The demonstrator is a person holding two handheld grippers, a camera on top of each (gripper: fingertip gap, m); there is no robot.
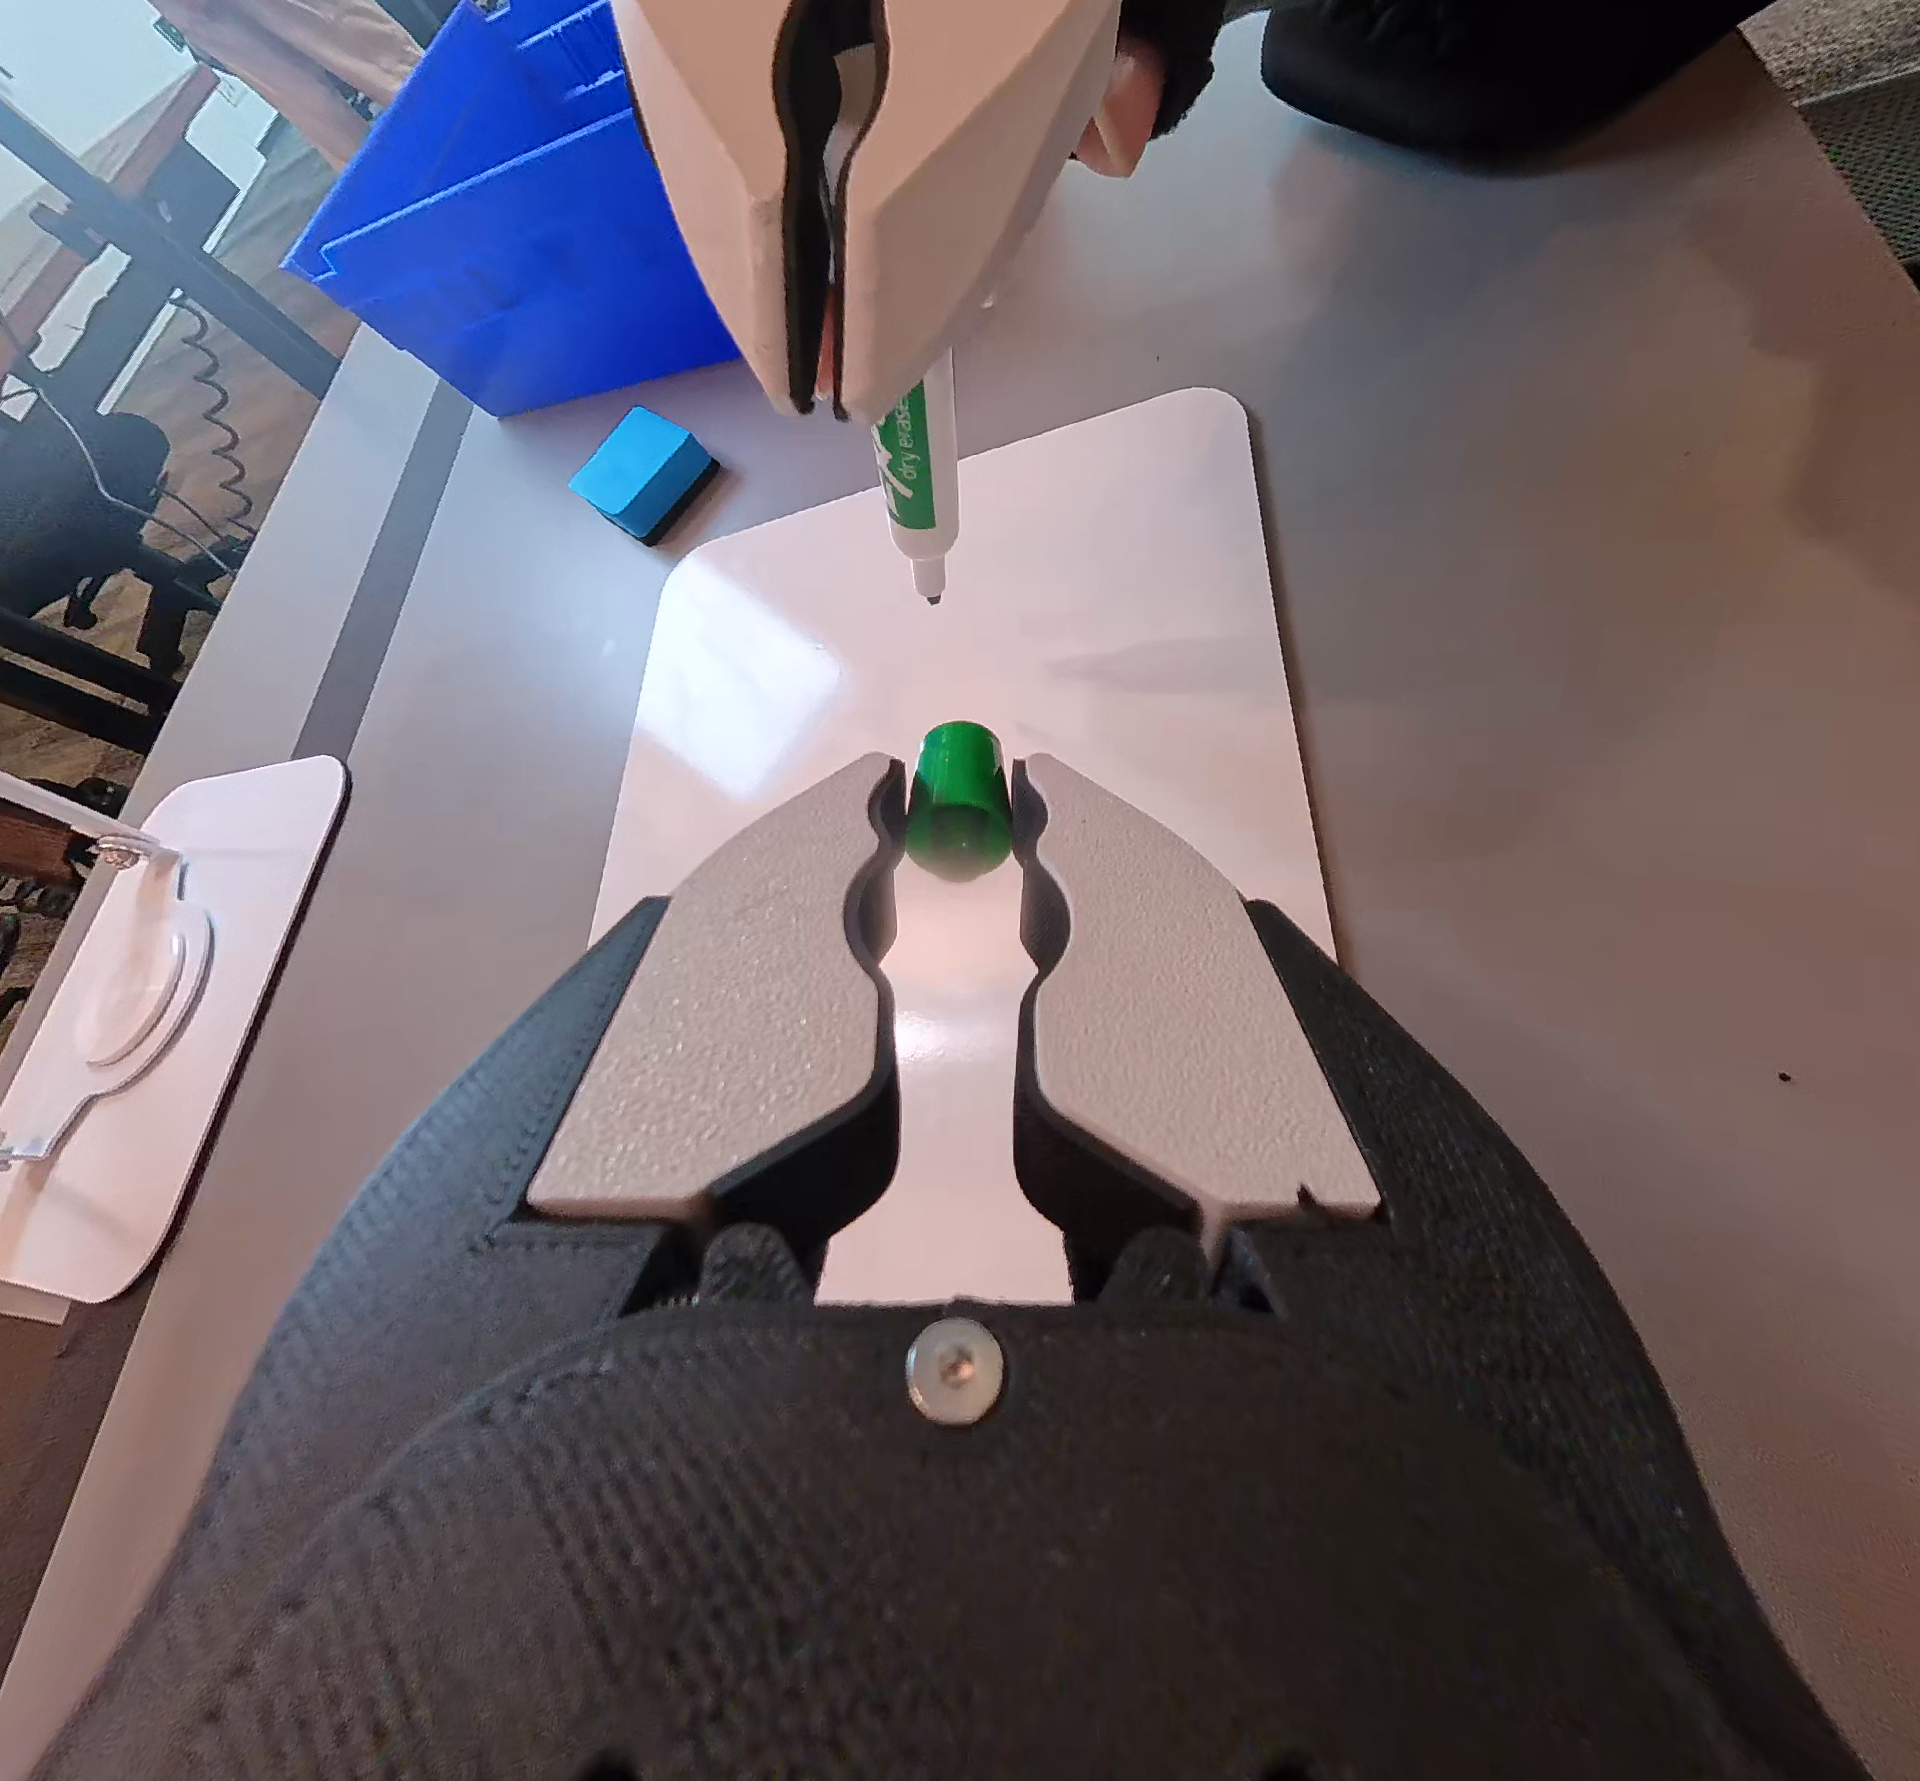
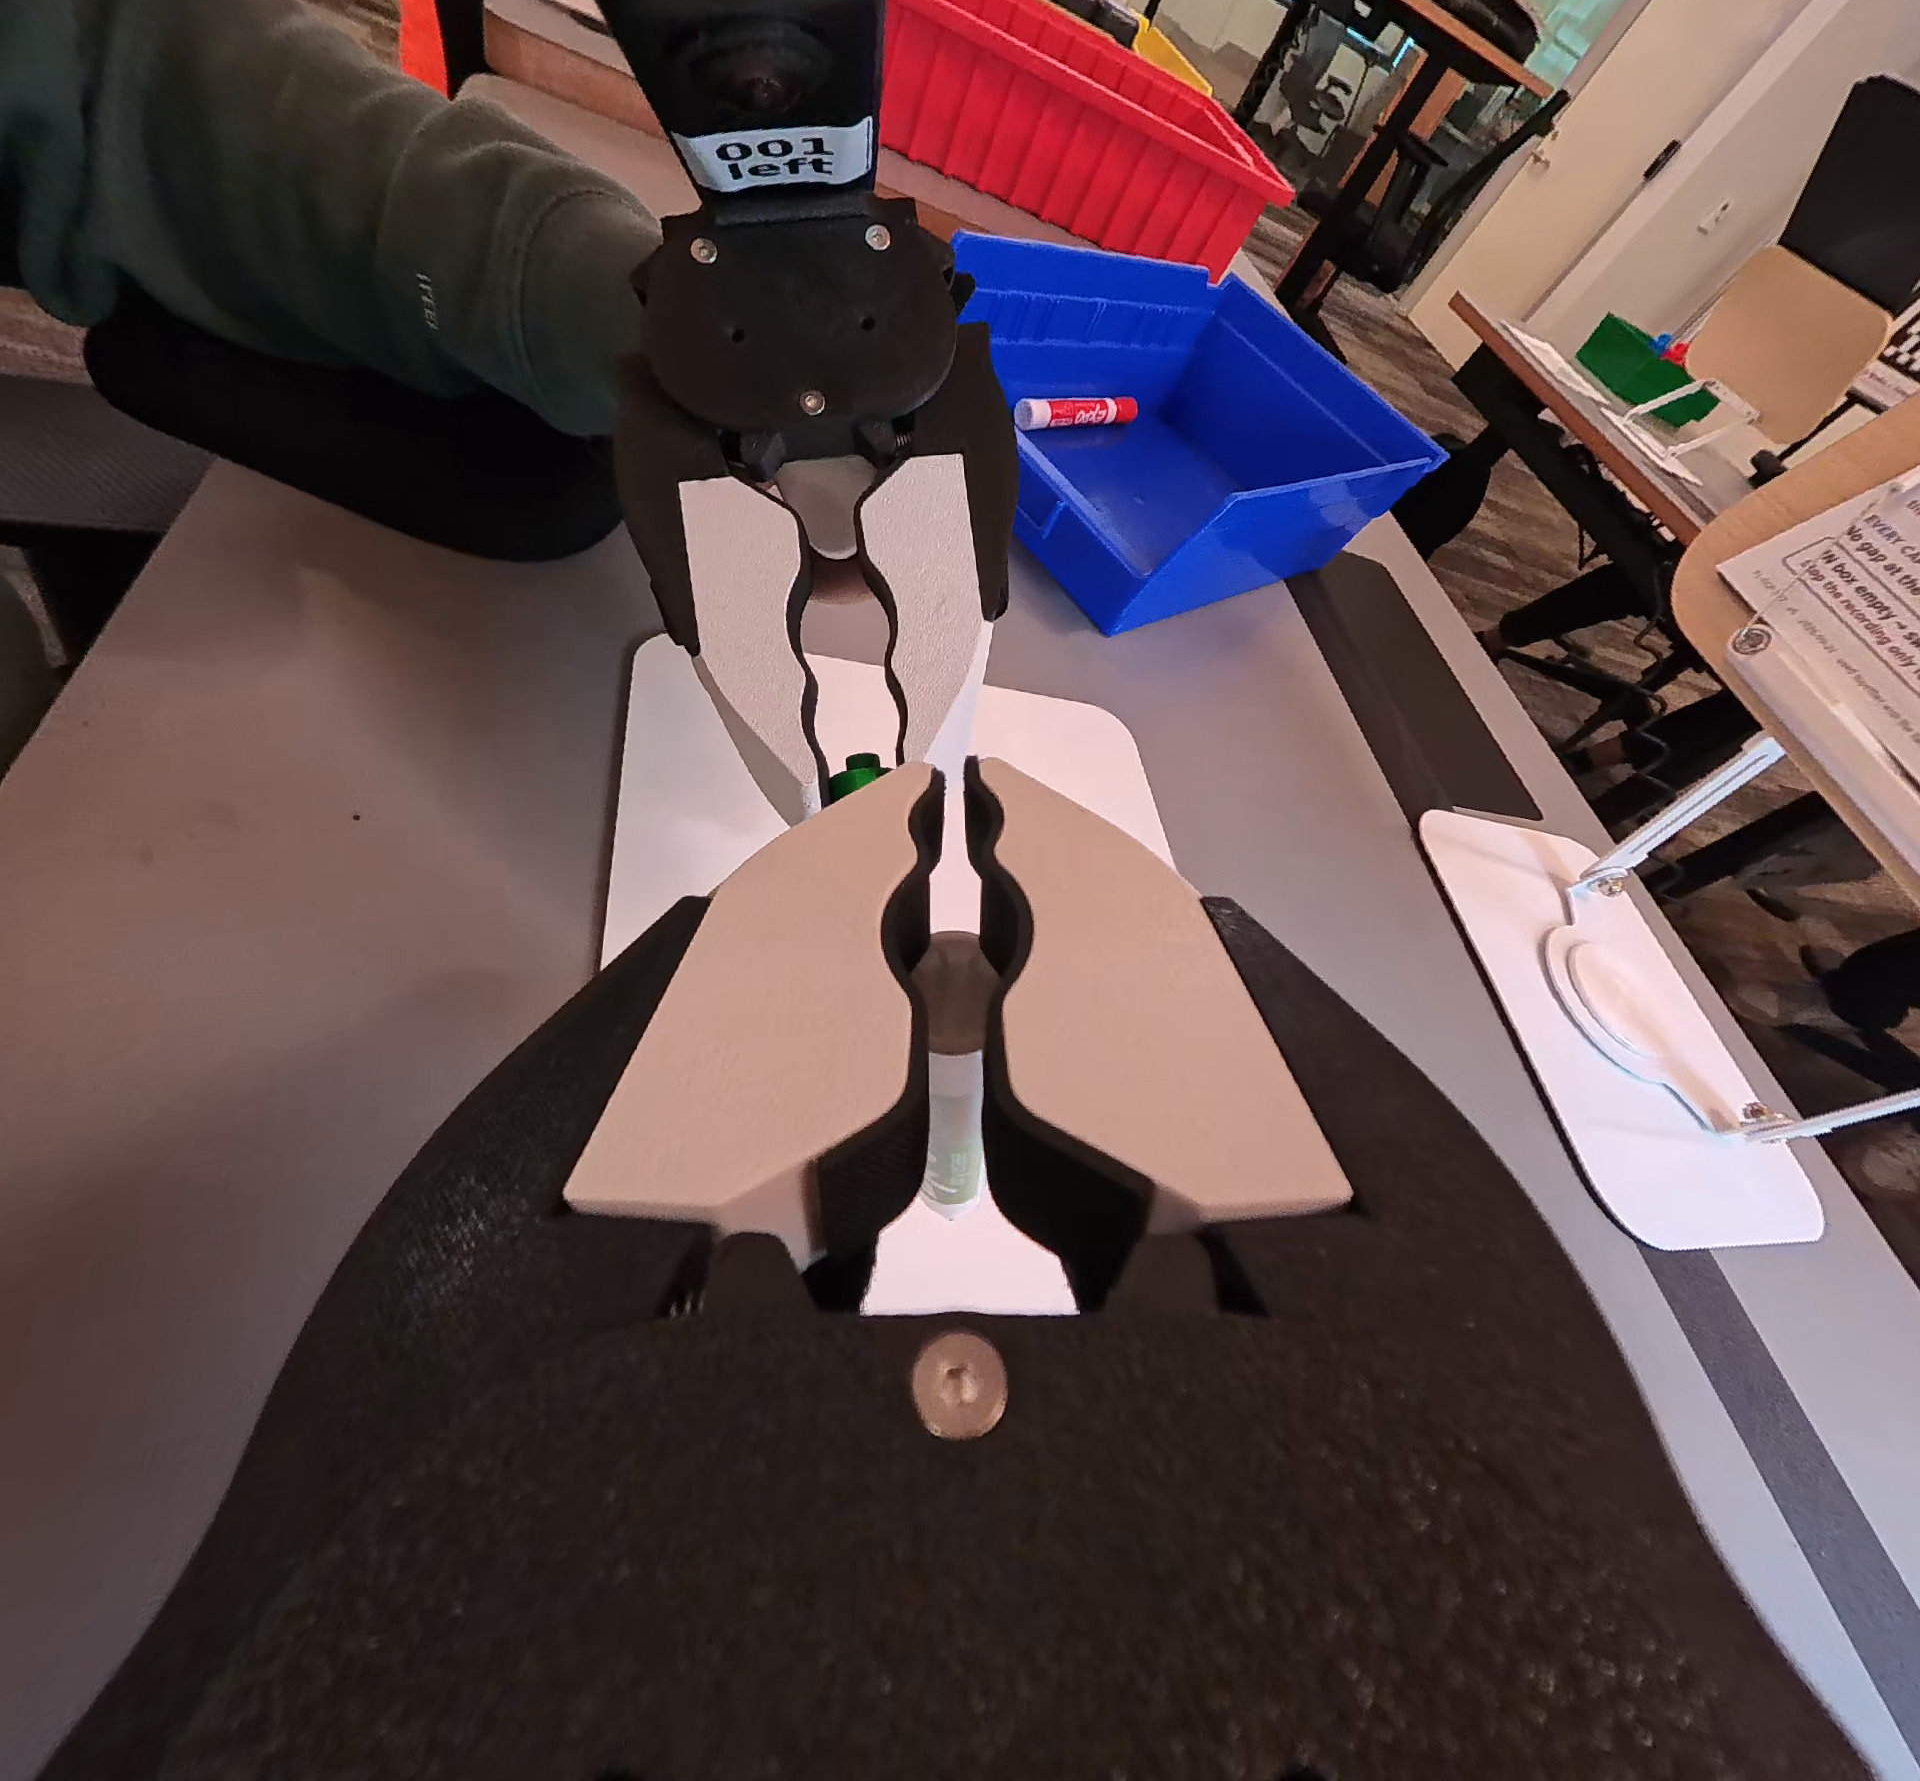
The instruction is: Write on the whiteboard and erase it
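Right claw (image 1: 831, 401) pinches uncapped green marker (image 1: 920, 474), long axis steep, tip pointing down just above the whiteboard (image 1: 1174, 609) on table, while left claw (image 1: 956, 775) pinches the cap (image 1: 956, 801) nearby.

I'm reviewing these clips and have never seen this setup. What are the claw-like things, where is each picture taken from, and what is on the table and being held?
There is no robot here: a person holds a two-finger gripper in each hand, and each carries a camera looking along its own fingers.

In the left wrist view, the left gripper pinches a green cap. Opposite it, the right gripper holds a marker, tip down just above the whiteboard, which looks blank.

The right wrist view is the reverse angle: the right gripper is shut on the marker, with the left gripper facing it.

On the grey table also lie a blue eraser, a blue bin containing a red-capped stick, and a white stand base.
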